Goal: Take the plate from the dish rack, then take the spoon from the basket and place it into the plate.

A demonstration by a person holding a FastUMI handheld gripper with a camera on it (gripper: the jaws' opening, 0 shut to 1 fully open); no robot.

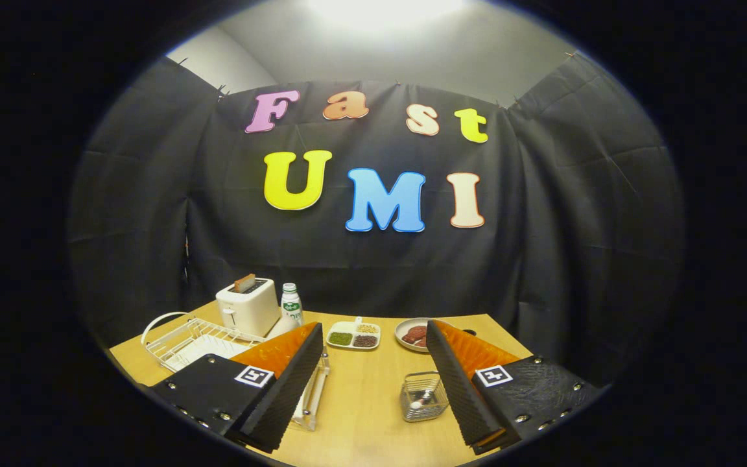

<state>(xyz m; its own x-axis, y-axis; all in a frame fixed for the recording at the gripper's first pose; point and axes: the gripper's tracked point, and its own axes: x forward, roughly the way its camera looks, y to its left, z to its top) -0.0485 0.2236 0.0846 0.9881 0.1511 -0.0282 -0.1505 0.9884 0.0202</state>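
Black cloth is hanging all around the booth, and a wooden table (373, 402) is sitting in front of it. The gripper (373, 389) is hovering over the table with its two fingers spread wide open, holding nothing. Bare table is showing between them.

A white wire rack (182, 337) is sitting at the left side of the table, partly hidden behind the left finger. I cannot tell where the plate is in the rack. Something clear is standing by the rack, touching the inner side of the left finger, but I cannot tell what it is.

A white toaster (248, 307) is standing just behind the rack, with a slice of toast poking out of the top. A small bottle (291, 303) with a green cap is standing just right of the toaster.

Well right of the rack, a white tray (354, 335) with little food heaps is lying near the back. A white dish (412, 333) with reddish food is lying farther right, partly behind the right finger.

A small wire basket (423, 397) is sitting far right of the rack, just beside the right finger. The spoon (424, 401) is lying inside the basket.
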